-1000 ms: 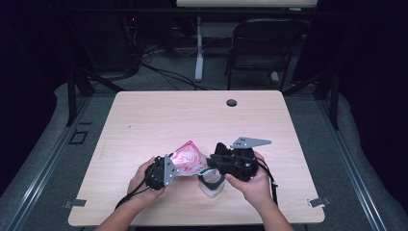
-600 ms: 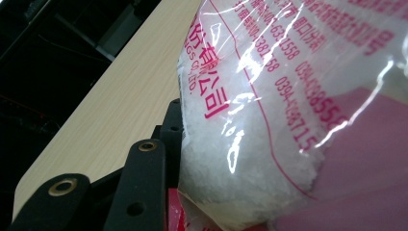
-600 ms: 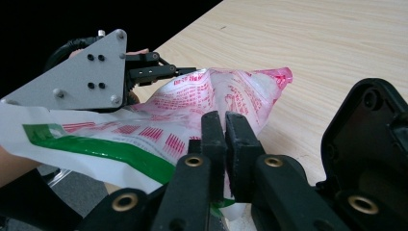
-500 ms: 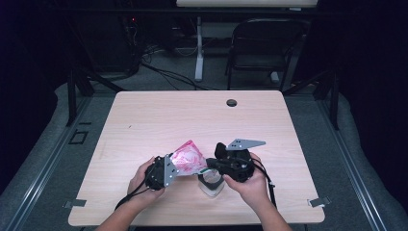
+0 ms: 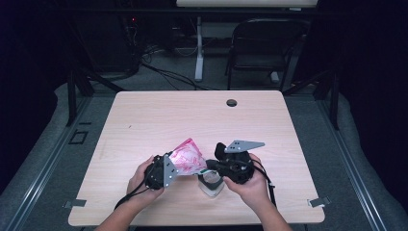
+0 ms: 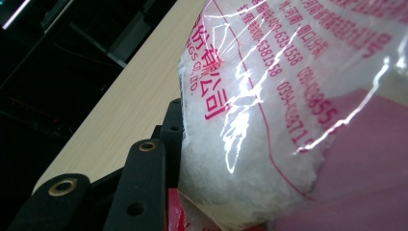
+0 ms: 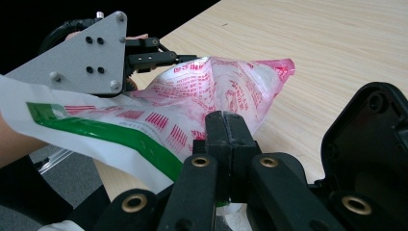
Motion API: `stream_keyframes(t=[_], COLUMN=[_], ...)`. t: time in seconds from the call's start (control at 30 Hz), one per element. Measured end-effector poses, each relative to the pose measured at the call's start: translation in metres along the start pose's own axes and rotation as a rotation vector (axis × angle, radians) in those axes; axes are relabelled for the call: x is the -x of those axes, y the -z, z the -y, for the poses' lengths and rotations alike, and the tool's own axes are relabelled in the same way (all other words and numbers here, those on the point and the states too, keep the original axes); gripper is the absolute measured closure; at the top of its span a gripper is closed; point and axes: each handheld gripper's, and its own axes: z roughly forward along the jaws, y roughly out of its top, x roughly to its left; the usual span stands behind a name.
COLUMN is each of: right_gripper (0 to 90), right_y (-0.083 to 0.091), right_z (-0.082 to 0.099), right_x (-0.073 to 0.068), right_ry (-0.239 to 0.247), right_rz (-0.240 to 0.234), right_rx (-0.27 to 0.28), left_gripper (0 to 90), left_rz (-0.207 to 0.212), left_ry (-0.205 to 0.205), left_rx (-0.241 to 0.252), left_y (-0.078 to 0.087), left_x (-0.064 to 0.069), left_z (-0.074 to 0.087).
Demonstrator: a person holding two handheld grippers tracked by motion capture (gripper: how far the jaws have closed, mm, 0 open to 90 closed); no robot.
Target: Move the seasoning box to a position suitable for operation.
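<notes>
1. Our right gripper (image 7: 226, 126) has just closed: a second ago its jaws stood partway apart, and now they meet tight on the bag's (image 5: 187, 156) edge, just by the green strip at its mouth.
2. That pinch means we now hold the bag from both ends, so we judge the next step to be pulling or tipping the mouth open.
3. Our left gripper (image 6: 166, 144) is about half closed on the bag's fat body (the jaws press into the white grains through the film).
4. The bag hangs between the two grippers near the table's (image 5: 144, 115) front edge, slightly lifted, its pink-printed side up.
5. It holds a white, coarse, crystalline filling, packed toward the left gripper's end.
6. Under the right gripper stands a small clear container (image 5: 211, 185) on the table; we cannot tell whether anything is in it.
</notes>
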Motion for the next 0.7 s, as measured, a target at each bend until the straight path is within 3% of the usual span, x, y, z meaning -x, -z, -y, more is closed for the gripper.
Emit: stream_keyframes(t=[0.5,0.7], right_gripper=[90.0,90.0], right_y=[-0.0038,-0.0012], right_z=[0.0037,0.0021], right_x=[0.0048,0.0052], right_ry=[-0.010,-0.010], right_rz=[0.003,0.007], right_rx=[-0.020,-0.022], left_gripper=[63.7,63.8], left_rz=[-0.102,-0.110], left_ry=[-0.071,-0.086], left_rx=[0.001,0.007], left_y=[-0.0008,0.0006], left_x=[-0.0037,-0.0045], left_z=[-0.0053,-0.0086])
